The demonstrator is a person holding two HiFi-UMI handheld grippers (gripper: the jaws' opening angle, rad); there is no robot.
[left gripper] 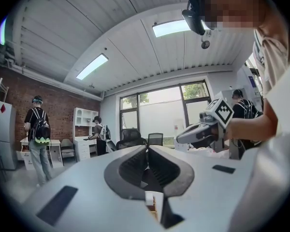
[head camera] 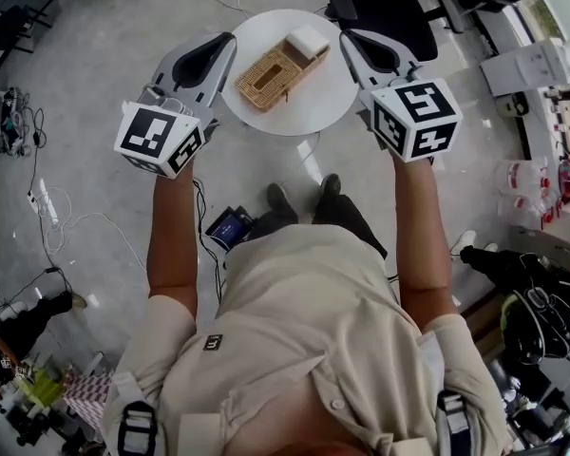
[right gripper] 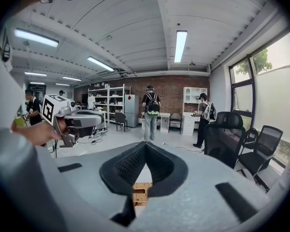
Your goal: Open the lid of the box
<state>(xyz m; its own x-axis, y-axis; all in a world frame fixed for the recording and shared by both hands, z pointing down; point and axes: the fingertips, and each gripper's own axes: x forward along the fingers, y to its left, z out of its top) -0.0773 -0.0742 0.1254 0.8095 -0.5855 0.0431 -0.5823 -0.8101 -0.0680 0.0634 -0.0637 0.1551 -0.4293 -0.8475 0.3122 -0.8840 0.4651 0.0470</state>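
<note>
The woven box (head camera: 277, 70) lies near the middle of the round white bench (head camera: 334, 95), and its lid looks closed. Just left of the box hangs the left hand-held gripper (head camera: 228, 40), clenched on nothing, its jaw tips meeting. Just right of the box, the right hand-held gripper (head camera: 346, 34) is likewise clenched and empty.

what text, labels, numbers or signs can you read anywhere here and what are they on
No readable words or numbers anywhere.
Left marker cube, right marker cube: black-and-white square patterns, not letters.
Shirt patch: too small to read.
Wicker box: no print visible.
</note>
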